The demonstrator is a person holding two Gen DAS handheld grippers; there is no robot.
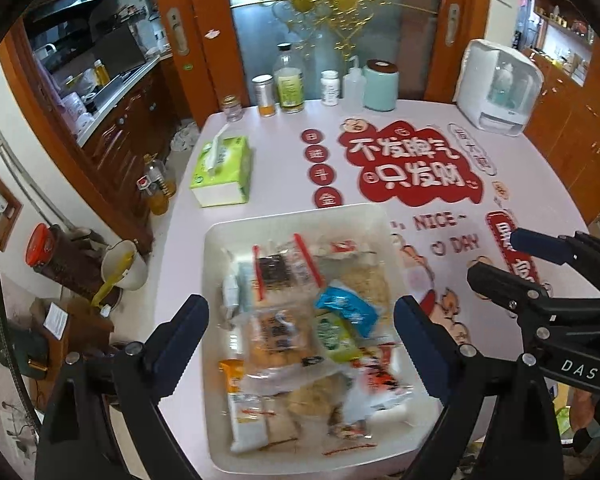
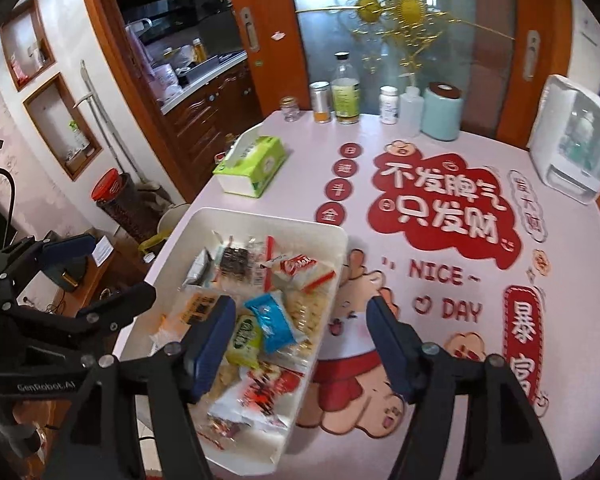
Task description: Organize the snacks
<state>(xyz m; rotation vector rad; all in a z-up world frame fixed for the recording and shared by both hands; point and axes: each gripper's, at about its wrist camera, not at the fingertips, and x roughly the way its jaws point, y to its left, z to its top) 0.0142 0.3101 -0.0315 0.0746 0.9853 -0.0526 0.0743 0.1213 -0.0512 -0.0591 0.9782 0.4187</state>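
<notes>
A white rectangular tray (image 1: 220, 240) sits at the near left of the pink table and holds several wrapped snacks. Among them are a blue packet (image 1: 346, 308), a green packet (image 1: 334, 336), a red-and-white packet (image 1: 384, 380) and a dark-printed clear packet (image 1: 274, 270). My left gripper (image 1: 300, 328) hovers above the tray, open and empty. My right gripper (image 2: 302, 324) is open and empty over the tray's right rim (image 2: 336, 280); the blue packet (image 2: 274, 320) lies between its fingers. Each gripper shows at the edge of the other's view.
A green tissue box (image 1: 222, 172) lies beyond the tray. Bottles, jars and a teal canister (image 1: 380, 84) line the table's far edge. A white appliance (image 1: 498, 88) stands at the far right corner. Red stickers cover the tabletop (image 2: 440, 200).
</notes>
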